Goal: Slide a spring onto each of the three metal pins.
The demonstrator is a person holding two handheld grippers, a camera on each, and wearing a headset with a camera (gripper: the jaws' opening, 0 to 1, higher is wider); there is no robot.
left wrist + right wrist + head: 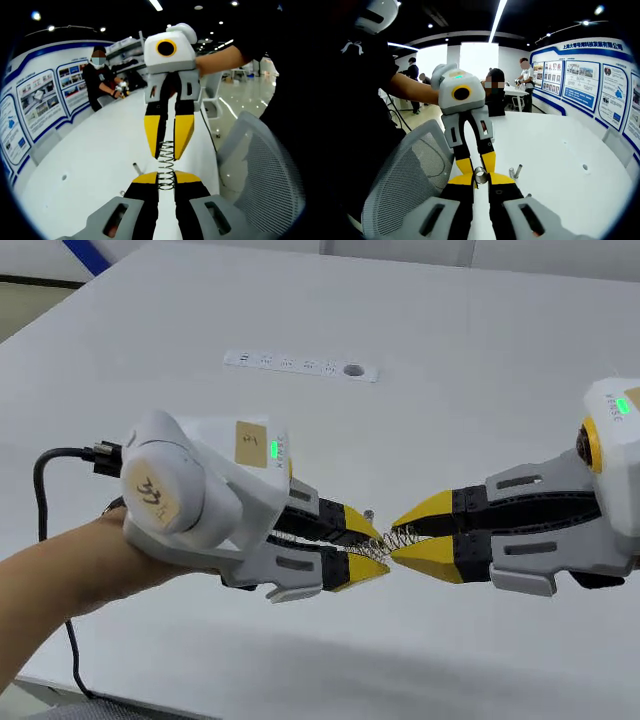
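Left tool [383, 550] and right tool [393, 540], jaws narrow, grip one spring [166, 165] end to end near a pin [518, 170] on the worktop [450, 370]; threading it likely comes next, needing careful alignment.

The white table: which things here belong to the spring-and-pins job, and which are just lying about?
Part of the job:
spring, gripped at both ends
left hand-held gripper
right hand-held gripper
metal pins

Just lying about:
power strip
mesh chair
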